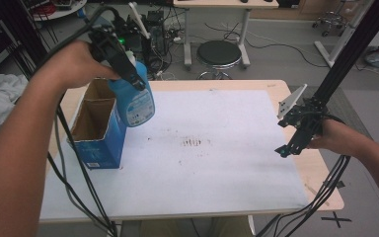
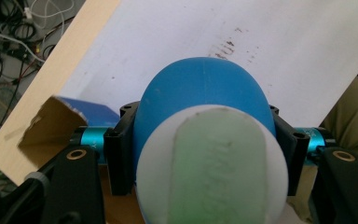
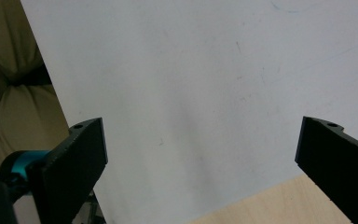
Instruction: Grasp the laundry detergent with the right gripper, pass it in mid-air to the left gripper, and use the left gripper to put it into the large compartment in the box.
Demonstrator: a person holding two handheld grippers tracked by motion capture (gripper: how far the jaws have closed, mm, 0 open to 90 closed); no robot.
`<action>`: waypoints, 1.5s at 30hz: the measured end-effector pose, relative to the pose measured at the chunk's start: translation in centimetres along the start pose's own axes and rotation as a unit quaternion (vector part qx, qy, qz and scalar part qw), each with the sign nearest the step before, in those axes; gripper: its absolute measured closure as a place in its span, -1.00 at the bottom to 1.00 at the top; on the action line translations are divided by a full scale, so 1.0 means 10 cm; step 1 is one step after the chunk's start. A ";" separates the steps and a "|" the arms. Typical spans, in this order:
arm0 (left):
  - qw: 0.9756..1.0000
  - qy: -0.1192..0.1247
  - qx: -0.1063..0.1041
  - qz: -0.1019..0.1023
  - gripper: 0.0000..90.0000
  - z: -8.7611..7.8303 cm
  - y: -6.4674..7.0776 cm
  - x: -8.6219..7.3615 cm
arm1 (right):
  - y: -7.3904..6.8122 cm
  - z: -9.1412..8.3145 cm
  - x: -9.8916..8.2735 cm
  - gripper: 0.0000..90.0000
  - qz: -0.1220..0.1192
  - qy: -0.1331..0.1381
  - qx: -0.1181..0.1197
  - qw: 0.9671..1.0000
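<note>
The blue plastic bottle (image 1: 136, 101) with a white cap hangs in the air just above the open blue cardboard box (image 1: 97, 129), at the box's right-hand edge, tilted with its cap end toward my left hand (image 1: 74, 63). My left forearm reaches forward over the box, the hand raised. The left gripper (image 1: 126, 66) is closed on the bottle's upper part; in the left gripper view I see the jaws pressed against both sides of the blue body just below the white cap (image 2: 212, 168), which carries a pale green oval top. The bottle shows a light label on its side. The box stands on the white mat (image 1: 217, 148). Well to the right of the box, my right hand (image 1: 335, 136) holds the right gripper (image 3: 200, 163) low over the mat, its jaws spread wide with nothing between them.
</note>
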State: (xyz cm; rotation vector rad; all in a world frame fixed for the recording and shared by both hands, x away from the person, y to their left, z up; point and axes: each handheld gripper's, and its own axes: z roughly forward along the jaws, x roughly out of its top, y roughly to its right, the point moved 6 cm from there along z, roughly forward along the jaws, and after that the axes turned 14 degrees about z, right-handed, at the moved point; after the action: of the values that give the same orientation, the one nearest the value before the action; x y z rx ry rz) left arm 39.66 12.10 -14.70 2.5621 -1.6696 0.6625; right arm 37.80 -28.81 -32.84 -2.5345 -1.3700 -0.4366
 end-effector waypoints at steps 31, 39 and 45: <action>0.994 -0.029 0.065 -0.081 -0.15 -0.09 -0.56 -0.97 | 0.01 0.04 0.06 -0.98 0.011 0.012 -0.005 1.000; 0.995 -0.041 0.051 -0.071 -0.15 0.26 -0.60 -1.12 | 0.07 0.02 -0.02 -0.97 0.025 0.010 -0.010 1.000; 0.996 -0.040 0.043 -0.062 -0.15 0.58 -0.59 -1.26 | 0.10 0.02 -0.08 -0.98 0.031 0.006 -0.010 0.999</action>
State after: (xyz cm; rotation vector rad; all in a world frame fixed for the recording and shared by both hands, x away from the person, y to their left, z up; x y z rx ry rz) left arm 42.48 24.21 -23.18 2.7597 -1.5191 0.6445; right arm 38.27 -29.91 -33.36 -2.5780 -1.2853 -0.4564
